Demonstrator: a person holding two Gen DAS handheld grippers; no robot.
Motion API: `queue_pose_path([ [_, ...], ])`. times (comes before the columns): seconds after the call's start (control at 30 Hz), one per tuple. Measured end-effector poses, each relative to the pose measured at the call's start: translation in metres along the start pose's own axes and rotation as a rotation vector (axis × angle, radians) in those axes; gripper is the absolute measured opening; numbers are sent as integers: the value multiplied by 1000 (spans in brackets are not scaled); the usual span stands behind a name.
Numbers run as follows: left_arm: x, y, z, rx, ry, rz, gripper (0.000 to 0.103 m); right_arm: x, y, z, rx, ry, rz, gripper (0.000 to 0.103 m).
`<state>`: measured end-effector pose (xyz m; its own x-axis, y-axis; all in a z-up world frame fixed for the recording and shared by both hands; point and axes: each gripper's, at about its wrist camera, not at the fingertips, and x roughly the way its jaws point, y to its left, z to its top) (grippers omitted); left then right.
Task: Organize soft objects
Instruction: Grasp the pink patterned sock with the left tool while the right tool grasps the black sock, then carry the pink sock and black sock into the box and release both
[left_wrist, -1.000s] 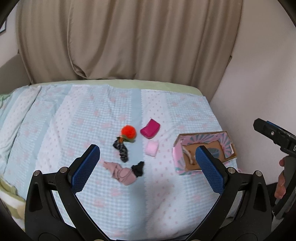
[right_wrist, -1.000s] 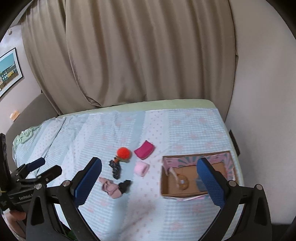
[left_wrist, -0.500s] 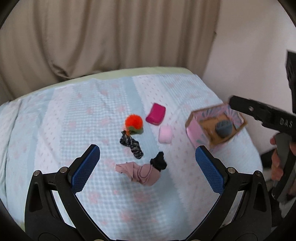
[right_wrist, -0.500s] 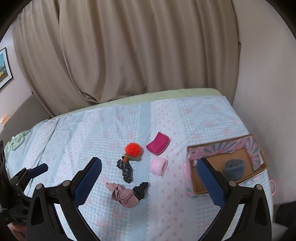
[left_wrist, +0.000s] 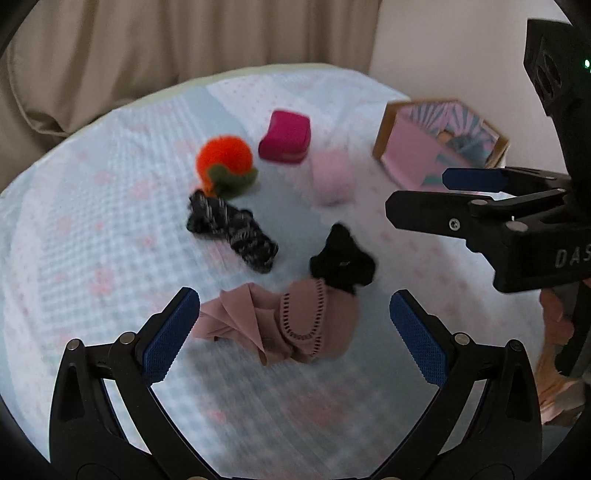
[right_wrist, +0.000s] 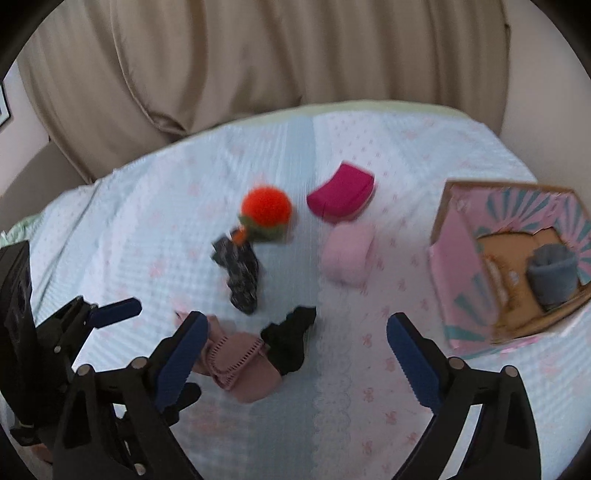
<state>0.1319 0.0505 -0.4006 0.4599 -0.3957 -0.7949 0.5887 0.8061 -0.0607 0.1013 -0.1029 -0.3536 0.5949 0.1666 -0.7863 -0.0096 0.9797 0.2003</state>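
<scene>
Soft items lie on the bed cover (left_wrist: 92, 258): a dusty pink cloth (left_wrist: 288, 325) (right_wrist: 240, 365), a black scrunchie (left_wrist: 341, 264) (right_wrist: 290, 341), a dark speckled roll (left_wrist: 232, 229) (right_wrist: 240, 273), an orange pompom (left_wrist: 225, 158) (right_wrist: 266, 212), a magenta pouch (left_wrist: 286, 136) (right_wrist: 341, 197) and a pale pink roll (left_wrist: 332, 177) (right_wrist: 349, 253). My left gripper (left_wrist: 293, 332) is open, its jaws straddling the pink cloth without pressing it. My right gripper (right_wrist: 295, 354) is also wide and its jaws are closing; the black scrunchie lies between them, untouched.
A pink cardboard box (left_wrist: 413, 155) (right_wrist: 454, 266) stands at the bed's right side with a grey roll (right_wrist: 552, 277) inside. Beige curtains (right_wrist: 258, 55) hang behind the bed, and a wall rises to the right.
Both grippers have dropped toward the bed, so the soft items look much larger. The left gripper has rolled and now frames the pink cloth; the right one now frames the black scrunchie.
</scene>
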Motion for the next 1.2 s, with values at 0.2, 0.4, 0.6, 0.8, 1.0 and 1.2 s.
queue_pose_path([
  [0.2,50,10,-22,16,26,-1,102,53,-3,-22,-35,48,35,86],
  [0.4,81,11,-33,17,51,-24,102,92,-1,-34,-53,84,62,75],
  [0.6,98,12,-28,29,67,-28,91,109,-5,-36,-19,89,84,63],
  [0.8,98,11,-20,45,77,-49,51,109,-4,-37,-15,86,45,41],
  [1.0,91,3,-15,87,95,-53,37,106,2,-36,-30,96,13,27],
  [1.2,77,7,-14,55,95,-49,32,96,2,-29,-27,86,10,25],
])
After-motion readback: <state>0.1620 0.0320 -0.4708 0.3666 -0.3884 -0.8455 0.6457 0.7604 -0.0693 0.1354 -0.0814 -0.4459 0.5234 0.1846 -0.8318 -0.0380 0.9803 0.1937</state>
